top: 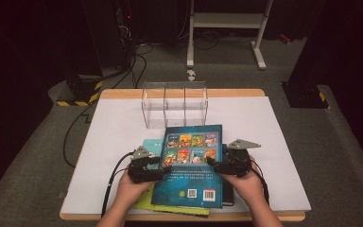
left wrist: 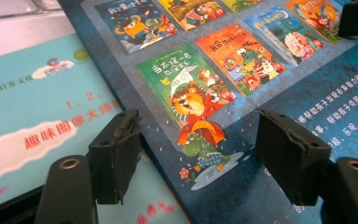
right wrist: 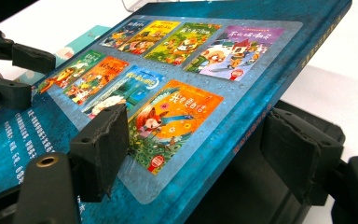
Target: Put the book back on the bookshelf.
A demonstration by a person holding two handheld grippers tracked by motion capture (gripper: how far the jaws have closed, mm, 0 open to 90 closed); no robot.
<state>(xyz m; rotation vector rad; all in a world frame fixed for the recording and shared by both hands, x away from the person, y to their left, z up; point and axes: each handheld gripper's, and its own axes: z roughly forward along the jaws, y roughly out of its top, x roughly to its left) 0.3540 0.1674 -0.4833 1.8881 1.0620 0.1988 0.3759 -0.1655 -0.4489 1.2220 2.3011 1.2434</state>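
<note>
With both claws, left (top: 157, 166) and right (top: 216, 166), apart astride the dark-blue hardcover picture book (top: 191, 165), we judged a shallow edge grip could slip.

The surface (top: 274, 156) is a white sheet over a wood-edged top. A clear three-compartment organizer (top: 175, 105) stands at its far edge. Nearer than the organizer, a stack of books lies at the near edge; a yellow-green book (top: 144, 201) sits lowest, overhanging slightly.
</note>
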